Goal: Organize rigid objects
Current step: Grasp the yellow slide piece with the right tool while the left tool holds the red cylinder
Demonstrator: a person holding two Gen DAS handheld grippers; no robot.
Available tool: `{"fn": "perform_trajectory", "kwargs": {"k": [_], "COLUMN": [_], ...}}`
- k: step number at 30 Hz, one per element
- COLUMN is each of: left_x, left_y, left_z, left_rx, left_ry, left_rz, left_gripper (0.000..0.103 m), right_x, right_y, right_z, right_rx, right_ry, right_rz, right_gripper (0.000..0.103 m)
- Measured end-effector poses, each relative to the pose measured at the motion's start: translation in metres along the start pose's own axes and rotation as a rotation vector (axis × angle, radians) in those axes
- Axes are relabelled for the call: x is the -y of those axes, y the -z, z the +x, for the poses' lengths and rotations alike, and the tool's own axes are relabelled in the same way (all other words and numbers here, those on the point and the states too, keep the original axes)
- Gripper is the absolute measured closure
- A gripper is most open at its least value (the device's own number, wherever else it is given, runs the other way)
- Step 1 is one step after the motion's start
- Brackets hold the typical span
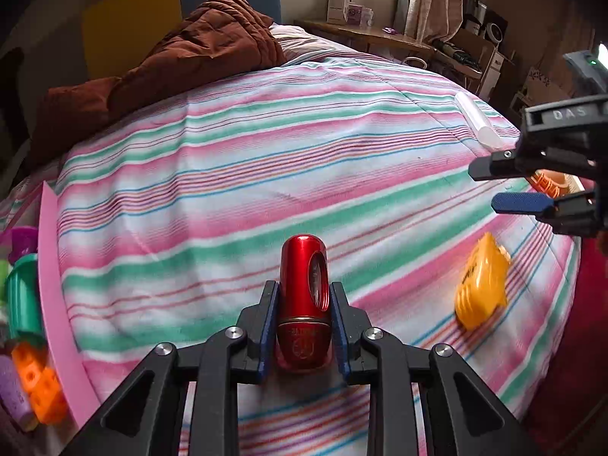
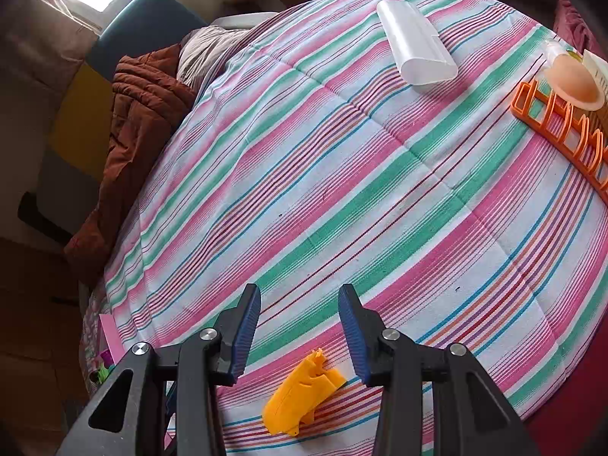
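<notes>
My left gripper (image 1: 304,292) is shut on a red metal cylinder (image 1: 304,266) with an oval opening in its side, held above the striped bed cover (image 1: 266,152). A yellow plastic piece (image 1: 480,285) lies on the cover to the right of it. In the right wrist view that yellow piece (image 2: 300,399) sits below and between my right gripper's (image 2: 300,304) jaws, which stand open with nothing between them. The right gripper (image 1: 490,186) also shows at the right edge of the left wrist view, jaws apart.
A pink bin (image 1: 57,304) at the left edge holds several small toys, among them an orange block (image 1: 38,387) and a green cup (image 1: 22,292). An orange rack (image 2: 562,133) and a clear plastic container (image 2: 418,45) lie at the far right. A brown quilt (image 1: 171,60) is heaped at the bed's head.
</notes>
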State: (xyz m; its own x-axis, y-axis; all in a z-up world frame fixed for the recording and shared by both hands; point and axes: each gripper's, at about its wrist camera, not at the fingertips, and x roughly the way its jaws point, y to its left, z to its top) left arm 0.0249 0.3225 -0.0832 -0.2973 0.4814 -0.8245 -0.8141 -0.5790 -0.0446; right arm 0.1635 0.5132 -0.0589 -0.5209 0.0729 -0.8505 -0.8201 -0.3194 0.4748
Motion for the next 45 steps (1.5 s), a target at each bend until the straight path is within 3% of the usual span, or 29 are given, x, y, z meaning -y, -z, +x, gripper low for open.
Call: {"fn": "perform_trajectory", "kwargs": {"k": [6, 11, 18, 27, 29, 32, 33, 39, 42, 45], "left_x": [-0.004, -0.003, -0.007, -0.012, -0.015, -0.016, -0.016, -0.017, -0.018, -0.018], "left_y": [0.037, 0.055, 0.059, 0.062, 0.063, 0.064, 0.065, 0.065, 0.066, 0.066], "left_z": [-0.028, -0.039, -0.040, -0.040, -0.040, -0.041, -0.041, -0.042, -0.042, -0.042], "left_rx": [0.013, 0.030, 0.053, 0.074, 0.075, 0.075, 0.075, 0.078, 0.078, 0.079], "left_ry": [-0.012, -0.030, -0.021, 0.017, 0.023, 0.029, 0.031, 0.035, 0.039, 0.040], "left_rz": [0.003, 0.025, 0.023, 0.004, -0.002, -0.004, -0.007, -0.014, -0.017, -0.021], "left_gripper": [0.077, 0.077, 0.077, 0.077, 0.076, 0.076, 0.076, 0.076, 0.076, 0.076], "right_x": [0.000, -0.006, -0.005, -0.012, -0.019, -0.040, -0.047, -0.074, -0.065, -0.053], "right_y": [0.007, 0.013, 0.021, 0.059, 0.062, 0.060, 0.059, 0.052, 0.051, 0.048], "right_z": [0.016, 0.018, -0.005, -0.012, -0.002, 0.003, 0.002, -0.006, -0.009, -0.006], "right_rx": [-0.102, -0.104, -0.045, -0.122, -0.163, -0.186, -0.179, -0.116, -0.088, -0.066], "right_ry": [0.050, 0.093, 0.091, 0.057, 0.025, -0.167, -0.184, -0.094, -0.005, 0.027], "right_rz": [-0.036, -0.084, -0.075, -0.060, -0.061, -0.057, -0.069, -0.184, -0.196, -0.165], "right_gripper": [0.060, 0.060, 0.060, 0.060, 0.059, 0.058, 0.058, 0.058, 0.058, 0.057]}}
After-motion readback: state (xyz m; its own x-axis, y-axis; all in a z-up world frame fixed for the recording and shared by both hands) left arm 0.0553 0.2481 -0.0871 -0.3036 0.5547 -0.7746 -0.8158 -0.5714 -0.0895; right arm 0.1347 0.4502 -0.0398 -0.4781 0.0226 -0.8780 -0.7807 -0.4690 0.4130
